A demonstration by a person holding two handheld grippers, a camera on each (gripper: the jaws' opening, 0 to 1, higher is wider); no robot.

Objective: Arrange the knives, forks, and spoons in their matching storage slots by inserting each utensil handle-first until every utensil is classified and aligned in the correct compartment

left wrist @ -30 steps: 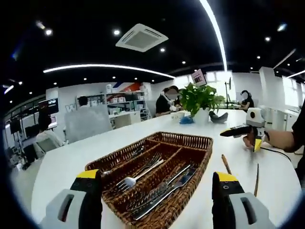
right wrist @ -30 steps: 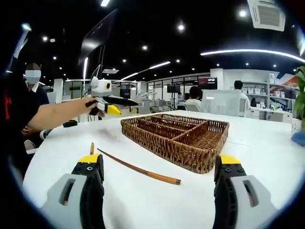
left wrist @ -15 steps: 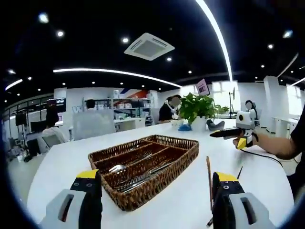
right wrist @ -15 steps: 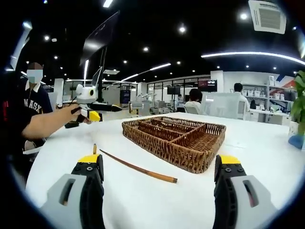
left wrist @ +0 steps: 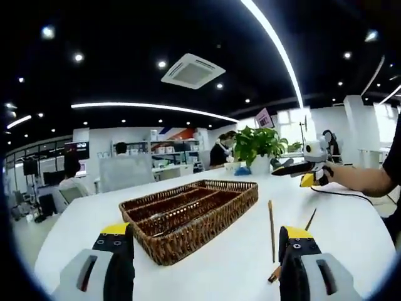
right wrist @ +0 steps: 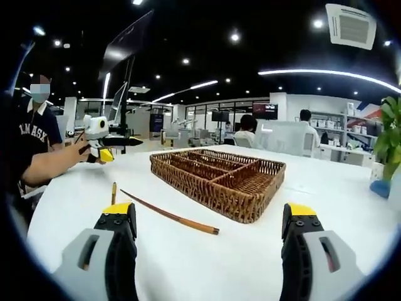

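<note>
A brown wicker cutlery tray [left wrist: 188, 212] with several long compartments lies on the white table [left wrist: 69, 226]. From this low angle its near wall hides the cutlery inside. My left gripper [left wrist: 205, 233] hangs open and empty in front of the tray's near end. In the right gripper view the same tray [right wrist: 219, 182] lies ahead, with my right gripper [right wrist: 209, 212] open and empty short of it. The right gripper [left wrist: 299, 168] also shows at the far right of the left gripper view, held in a hand. The left gripper [right wrist: 106, 142] shows at the left of the right gripper view, held above the table.
Two brown chopsticks [left wrist: 271, 221] [left wrist: 299, 237] lie on the table right of the tray; in the right gripper view they are a long one [right wrist: 169, 214] and a short-looking one [right wrist: 113, 192]. A potted plant [left wrist: 260, 143] stands behind. People sit at desks further back.
Both views have dropped lower and drawn back from the tray, so the forks and knives seen inside it earlier are now hidden. Each gripper has moved further from the tray. Both stay open.
</note>
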